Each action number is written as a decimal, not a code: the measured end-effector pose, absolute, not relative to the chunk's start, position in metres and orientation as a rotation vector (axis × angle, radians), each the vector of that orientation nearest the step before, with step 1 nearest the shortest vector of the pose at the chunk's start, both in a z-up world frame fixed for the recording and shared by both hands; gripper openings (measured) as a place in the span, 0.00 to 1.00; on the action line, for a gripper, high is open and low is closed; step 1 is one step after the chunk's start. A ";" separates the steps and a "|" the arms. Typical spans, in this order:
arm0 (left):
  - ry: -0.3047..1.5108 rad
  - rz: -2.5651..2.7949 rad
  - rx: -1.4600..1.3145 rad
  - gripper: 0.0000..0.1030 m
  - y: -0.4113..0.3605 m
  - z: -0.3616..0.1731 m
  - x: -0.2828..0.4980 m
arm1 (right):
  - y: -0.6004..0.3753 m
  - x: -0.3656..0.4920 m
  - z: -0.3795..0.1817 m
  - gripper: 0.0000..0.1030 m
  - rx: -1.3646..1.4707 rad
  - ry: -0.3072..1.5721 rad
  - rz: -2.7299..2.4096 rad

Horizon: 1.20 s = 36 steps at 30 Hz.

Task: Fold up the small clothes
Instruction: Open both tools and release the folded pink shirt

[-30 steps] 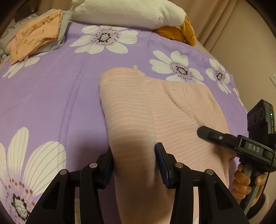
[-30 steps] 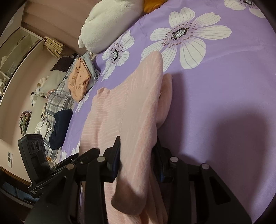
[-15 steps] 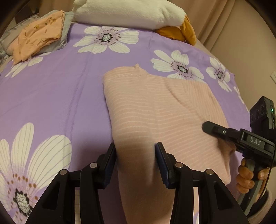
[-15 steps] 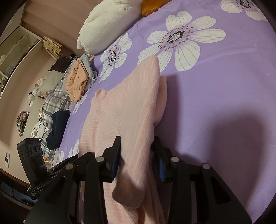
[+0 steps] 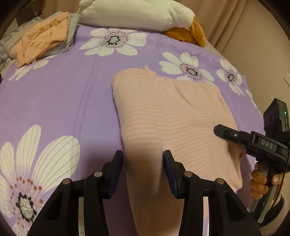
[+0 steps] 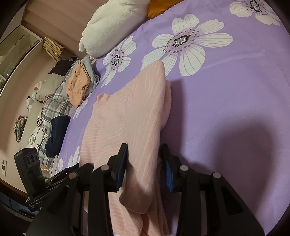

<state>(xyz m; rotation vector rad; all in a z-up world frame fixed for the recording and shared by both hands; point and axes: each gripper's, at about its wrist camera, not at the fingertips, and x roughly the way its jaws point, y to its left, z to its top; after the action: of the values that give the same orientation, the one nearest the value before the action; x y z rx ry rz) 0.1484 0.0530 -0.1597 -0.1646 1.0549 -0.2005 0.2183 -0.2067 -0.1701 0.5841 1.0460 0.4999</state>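
Left: folded orange garment (image 5: 43,38) on a grey one at the bed's far corner. Left claw (image 5: 143,163) jaws apart, straddling the near end of the pink striped garment (image 5: 163,116), which lies on the purple flowered bedspread (image 5: 63,94). Right claw (image 6: 144,161) also parted around a raised fold of that pink garment. White pillow (image 5: 134,14) behind.

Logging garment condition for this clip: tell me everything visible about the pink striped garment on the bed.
The pink garment is a soft, fuzzy-looking knit with faint paler stripes. It lies partly folded on the purple flowered bedspread, one layer doubled over along its right side with a stitched seam showing. Its near edge runs between the fingers of both the left claw and the right claw, whose fingers stand apart on either side of the fabric.
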 end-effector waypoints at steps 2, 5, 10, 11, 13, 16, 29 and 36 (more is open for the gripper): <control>1.055 -0.199 -0.164 0.43 0.053 -0.159 0.146 | -0.208 0.218 -0.170 0.37 0.581 1.046 0.497; 1.056 -0.198 -0.165 0.43 0.054 -0.159 0.146 | -0.209 0.217 -0.170 0.37 0.578 1.046 0.493; 1.057 -0.196 -0.165 0.43 0.055 -0.159 0.143 | -0.213 0.214 -0.170 0.36 0.581 1.047 0.486; 1.057 -0.195 -0.164 0.43 0.055 -0.159 0.142 | -0.214 0.214 -0.170 0.36 0.581 1.047 0.484; 1.057 -0.193 -0.161 0.43 0.055 -0.159 0.140 | -0.215 0.213 -0.170 0.36 0.583 1.046 0.482; 1.058 -0.190 -0.161 0.43 0.055 -0.158 0.138 | -0.217 0.212 -0.170 0.36 0.585 1.046 0.479; 1.060 -0.183 -0.164 0.43 0.055 -0.158 0.131 | -0.222 0.206 -0.170 0.37 0.581 1.045 0.466; 1.063 -0.175 -0.166 0.43 0.055 -0.158 0.125 | -0.224 0.204 -0.169 0.37 0.580 1.046 0.458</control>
<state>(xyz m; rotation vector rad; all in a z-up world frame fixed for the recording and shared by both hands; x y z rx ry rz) 0.1246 0.0555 -0.1578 -0.1656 1.0630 -0.1752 0.2043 -0.2242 -0.1693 0.5802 1.0457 0.4583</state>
